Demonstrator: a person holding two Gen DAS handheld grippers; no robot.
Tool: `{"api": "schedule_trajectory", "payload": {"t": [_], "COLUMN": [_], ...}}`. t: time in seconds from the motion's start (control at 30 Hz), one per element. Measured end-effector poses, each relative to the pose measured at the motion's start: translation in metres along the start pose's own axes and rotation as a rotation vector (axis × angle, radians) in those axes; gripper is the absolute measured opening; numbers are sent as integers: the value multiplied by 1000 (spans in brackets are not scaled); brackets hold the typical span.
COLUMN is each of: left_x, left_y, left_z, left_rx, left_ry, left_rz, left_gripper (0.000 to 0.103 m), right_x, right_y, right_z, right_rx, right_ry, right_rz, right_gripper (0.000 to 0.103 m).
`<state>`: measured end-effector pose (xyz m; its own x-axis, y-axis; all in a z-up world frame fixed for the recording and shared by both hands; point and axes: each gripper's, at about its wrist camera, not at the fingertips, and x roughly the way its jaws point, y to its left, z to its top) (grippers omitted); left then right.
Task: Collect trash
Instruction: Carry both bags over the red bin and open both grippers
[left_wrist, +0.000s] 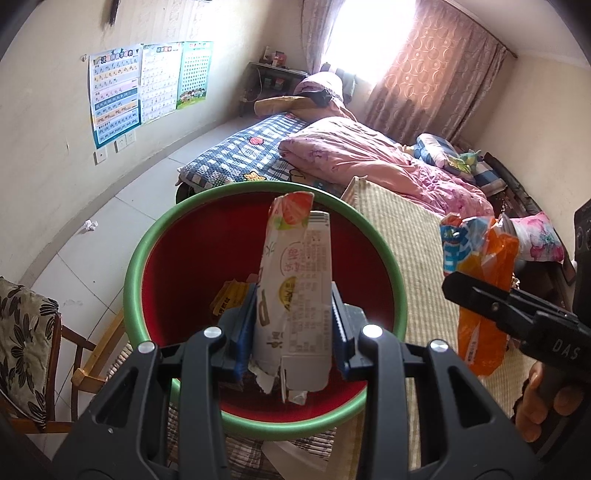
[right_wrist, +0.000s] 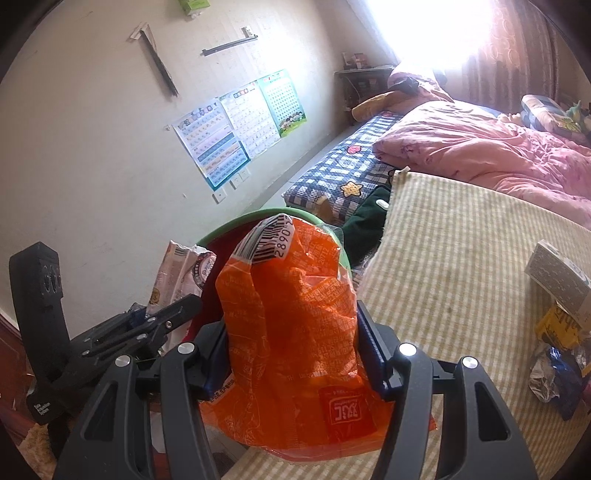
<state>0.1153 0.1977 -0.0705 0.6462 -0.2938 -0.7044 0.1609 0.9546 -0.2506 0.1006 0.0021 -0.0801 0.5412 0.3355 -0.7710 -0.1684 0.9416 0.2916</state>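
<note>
In the left wrist view my left gripper is shut on a flattened white drink carton with a strawberry print, held upright over a red bin with a green rim. A yellow wrapper lies inside the bin. My right gripper is shut on a crinkled orange snack bag with a barcode at its top. That orange bag hangs just right of the bin, beyond its rim. In the right wrist view the green rim shows behind the bag, and the carton stands to the left.
A striped yellow mat covers the bed's near end, with a small box and several crumpled wrappers at its right. A pink quilt lies further back. A wooden chair stands left. A paper ball lies on the floor tiles.
</note>
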Motion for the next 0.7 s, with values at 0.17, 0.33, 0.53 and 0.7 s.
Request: {"api": "schedule_trajectory", "payload": {"t": [0.17,0.33,0.53,0.7], "left_x": [3,6,6,3], "left_y": [2,2,4,9], "left_z": [0,1,3,3], "left_rx": [-4,-12,-13,-43], "left_ry": [4,13,11,-14], "left_rz": [3,2,8,31], "left_gripper": [34,34,35,57], "right_x": [4,10,12,9], "right_y": [4,11,14,13], "right_z": [6,12,17,19], "right_rx": [-14,-35,-43,-30], "right_ry": [-6,-10,-20,-35], "right_rz": [7,15,39,60], "right_gripper": [58,58,63,66]}}
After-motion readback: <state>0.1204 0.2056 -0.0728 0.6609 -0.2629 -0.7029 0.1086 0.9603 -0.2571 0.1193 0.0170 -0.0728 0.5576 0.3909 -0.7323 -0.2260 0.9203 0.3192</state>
